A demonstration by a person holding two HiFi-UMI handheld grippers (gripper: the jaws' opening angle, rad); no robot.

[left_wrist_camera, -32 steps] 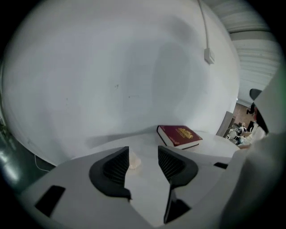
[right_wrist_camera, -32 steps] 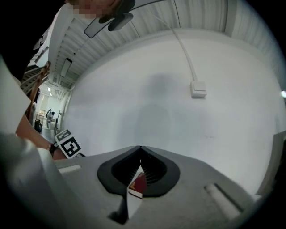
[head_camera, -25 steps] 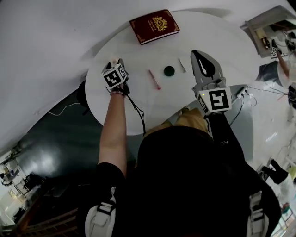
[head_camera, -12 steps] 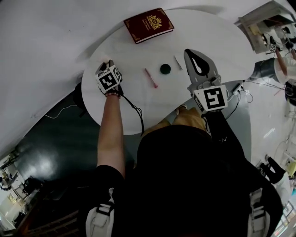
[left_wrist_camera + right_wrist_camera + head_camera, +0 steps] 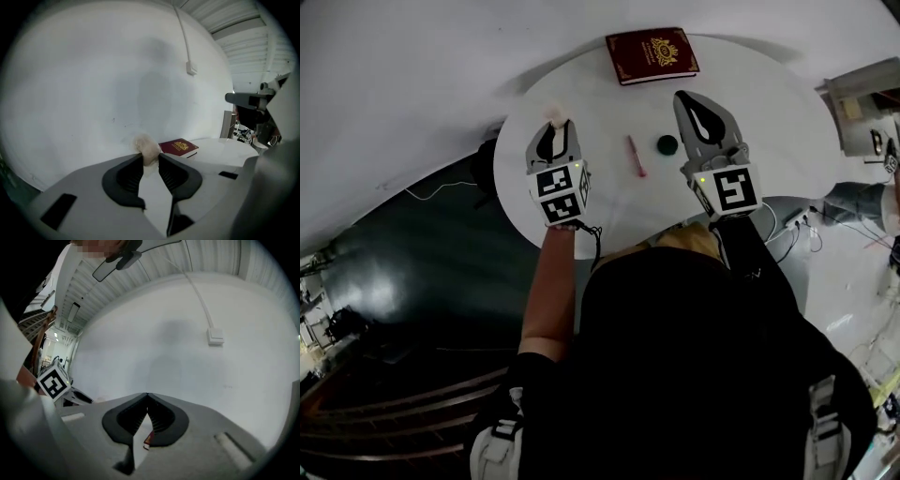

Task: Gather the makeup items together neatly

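My left gripper [image 5: 556,128] hangs above the left part of the round white table [image 5: 750,103]. Its jaws have just been closing and are shut on a small beige makeup sponge [image 5: 146,146], which sticks out past the fingertips [image 5: 553,118]. A pink lipstick pencil [image 5: 636,156] and a dark round compact [image 5: 667,144] lie in the middle of the table. My right gripper [image 5: 691,99] hovers just right of the compact, shut, with its tips touching and nothing between them [image 5: 147,395].
A dark red book [image 5: 652,54] with a gold emblem lies at the table's far edge, also visible beyond the sponge [image 5: 178,146]. A pale wall stands behind the table. A black cable hangs from the left gripper over the near table edge.
The left gripper has risen from the table's left edge with the sponge in its jaws and now points more level. The right gripper has shifted a little over the table, still shut.
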